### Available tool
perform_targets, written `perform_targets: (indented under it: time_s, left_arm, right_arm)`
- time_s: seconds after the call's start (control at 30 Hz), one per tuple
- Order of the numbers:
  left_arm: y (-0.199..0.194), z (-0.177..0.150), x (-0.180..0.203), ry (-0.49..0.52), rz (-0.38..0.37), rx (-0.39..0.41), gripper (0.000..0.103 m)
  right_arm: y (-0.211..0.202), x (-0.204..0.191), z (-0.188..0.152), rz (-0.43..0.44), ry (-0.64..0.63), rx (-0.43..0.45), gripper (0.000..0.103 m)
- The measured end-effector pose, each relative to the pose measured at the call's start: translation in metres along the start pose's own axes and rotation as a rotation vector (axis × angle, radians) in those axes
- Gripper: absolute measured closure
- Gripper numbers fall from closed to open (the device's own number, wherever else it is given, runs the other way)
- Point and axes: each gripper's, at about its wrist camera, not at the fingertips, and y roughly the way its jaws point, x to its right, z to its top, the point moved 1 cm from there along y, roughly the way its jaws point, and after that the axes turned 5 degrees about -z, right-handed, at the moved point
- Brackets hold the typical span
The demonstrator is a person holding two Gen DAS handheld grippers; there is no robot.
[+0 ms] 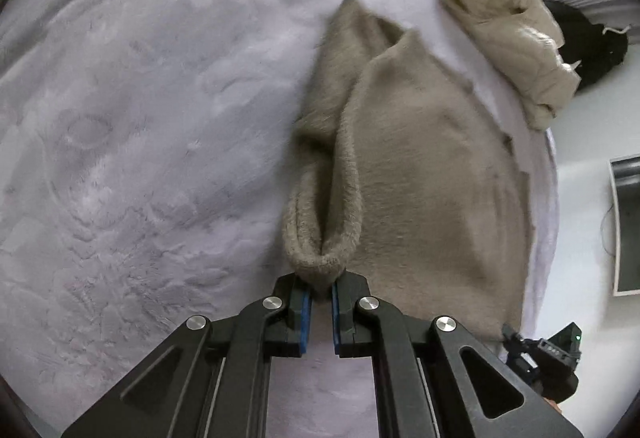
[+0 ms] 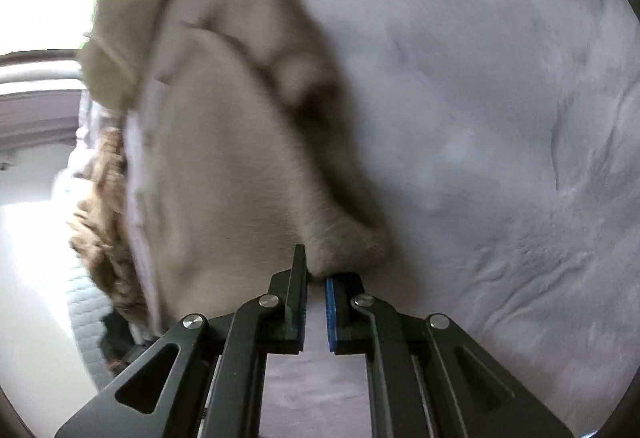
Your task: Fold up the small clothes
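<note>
My left gripper (image 1: 320,288) pinches a rolled edge of the taupe fleece garment (image 1: 420,177); the blue pads (image 1: 307,312) press the cloth between their tips, with only a narrow slit behind. My right gripper (image 2: 316,278) holds another edge of the same garment (image 2: 224,165) in the same way, the fabric squeezed at the tips of its fingers (image 2: 330,308).

The garment lies on the pale lilac plush blanket (image 1: 140,117) that covers the bed. Seen from the left wrist, it runs forward and away from the gripper and spreads to the right, and its far end comes to two points. Seen from the right wrist, it runs forward and spreads to the left. So I judge that the cloth hangs or lies between my two grippers, with its long axis pointing away from me, and that both hands hold the near edge. The right view is blurred, so I cannot tell how high the near edge is above the blanket.

Beyond the garment, at the edge of the bed, there is a crumpled beige garment (image 1: 504,25) and something black (image 1: 592,49) behind it.

For the coming fold, I think both hands must carry the near edge forward along this axis, toward the far points. Neither hand seems nearer than the other.
</note>
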Motion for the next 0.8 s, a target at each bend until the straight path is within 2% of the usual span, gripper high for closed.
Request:
perform_targets:
  time_s: [0.13,0.23,0.43,0.57,0.67,0.7,0.73,0.8]
  left_arm:
    - [0.000,-0.002,0.005,0.069,0.045,0.004,0.094]
    - [-0.006,-0.002,0.007,0.069,0.071,-0.006,0.094]
    - [-0.029,0.006,0.030,0.132,0.055,0.037,0.094]
    - [-0.025,0.010,0.031,0.098,0.053,0.019,0.094]
    - [-0.037,0.000,0.030,0.105,0.057,0.019,0.094]
    - [-0.041,-0.004,0.029,0.114,0.070,0.021,0.094]
    - [-0.043,-0.006,0.029,0.120,0.089,0.021,0.094]
    - [-0.046,-0.008,0.022,0.125,0.120,0.023,0.094]
  right_arm:
    - [-0.004,-0.007,-0.003,-0.015,-0.024,0.014,0.094]
    - [-0.009,-0.020,-0.006,-0.059,-0.055,-0.001,0.091]
    - [-0.022,-0.052,-0.030,-0.067,-0.194,-0.033,0.090]
    - [-0.009,-0.075,-0.047,-0.076,-0.261,-0.083,0.090]
    - [-0.007,-0.080,-0.058,-0.051,-0.278,-0.117,0.090]
    - [-0.004,-0.086,-0.062,-0.043,-0.286,-0.134,0.084]
    - [-0.003,-0.090,-0.067,-0.036,-0.297,-0.150,0.069]
    - [0.009,-0.112,-0.077,0.007,-0.331,-0.184,0.051]
